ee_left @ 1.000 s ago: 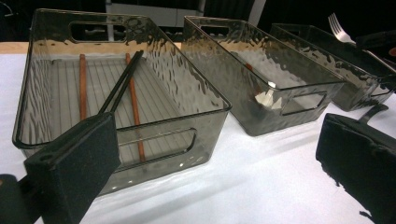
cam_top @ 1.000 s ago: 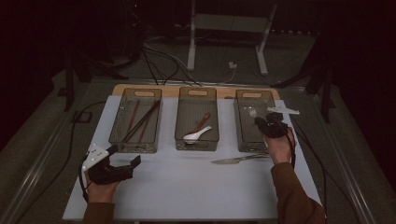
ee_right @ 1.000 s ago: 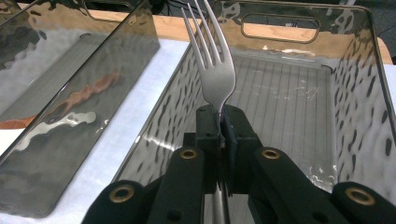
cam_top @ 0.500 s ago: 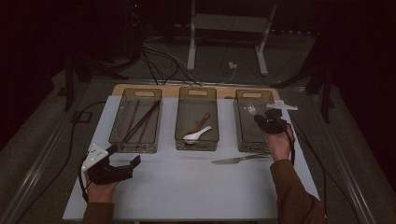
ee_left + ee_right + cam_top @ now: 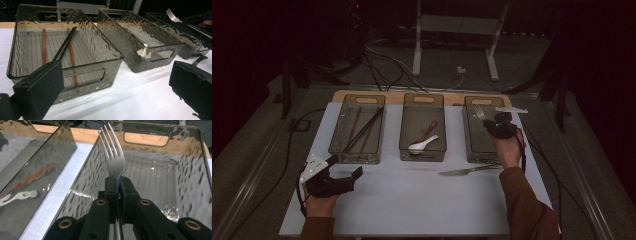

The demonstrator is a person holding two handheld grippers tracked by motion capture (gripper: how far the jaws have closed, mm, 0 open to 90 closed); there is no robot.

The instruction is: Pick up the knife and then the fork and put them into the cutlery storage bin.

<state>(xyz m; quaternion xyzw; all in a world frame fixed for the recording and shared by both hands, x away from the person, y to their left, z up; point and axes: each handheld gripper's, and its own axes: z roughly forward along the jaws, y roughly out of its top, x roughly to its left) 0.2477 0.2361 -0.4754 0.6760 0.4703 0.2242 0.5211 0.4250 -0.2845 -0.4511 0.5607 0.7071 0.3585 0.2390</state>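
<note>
Three smoky see-through bins stand in a row on the white table (image 5: 412,200). My right gripper (image 5: 490,121) (image 5: 117,182) is shut on the neck of a silver fork (image 5: 479,112) (image 5: 113,157), tines pointing away. It holds the fork above the right bin (image 5: 472,145) (image 5: 190,170), whose floor is bare. The left bin (image 5: 357,150) (image 5: 15,50) holds dark and brown chopsticks (image 5: 364,129) (image 5: 65,45). A white spoon (image 5: 421,146) and a brown spoon (image 5: 428,131) lie in the middle bin (image 5: 423,155) (image 5: 150,45). Near the front left, my left gripper (image 5: 346,166) (image 5: 115,75) stands open with nothing in it.
A table knife (image 5: 467,171) lies on the table just in front of the right bin, beside my right forearm. A wooden board (image 5: 392,93) shows behind the bins. Cables and a metal stand (image 5: 417,45) are on the floor beyond the table.
My right gripper has carried the fork slightly farther away over the right bin. The left gripper has stayed where it was.
</note>
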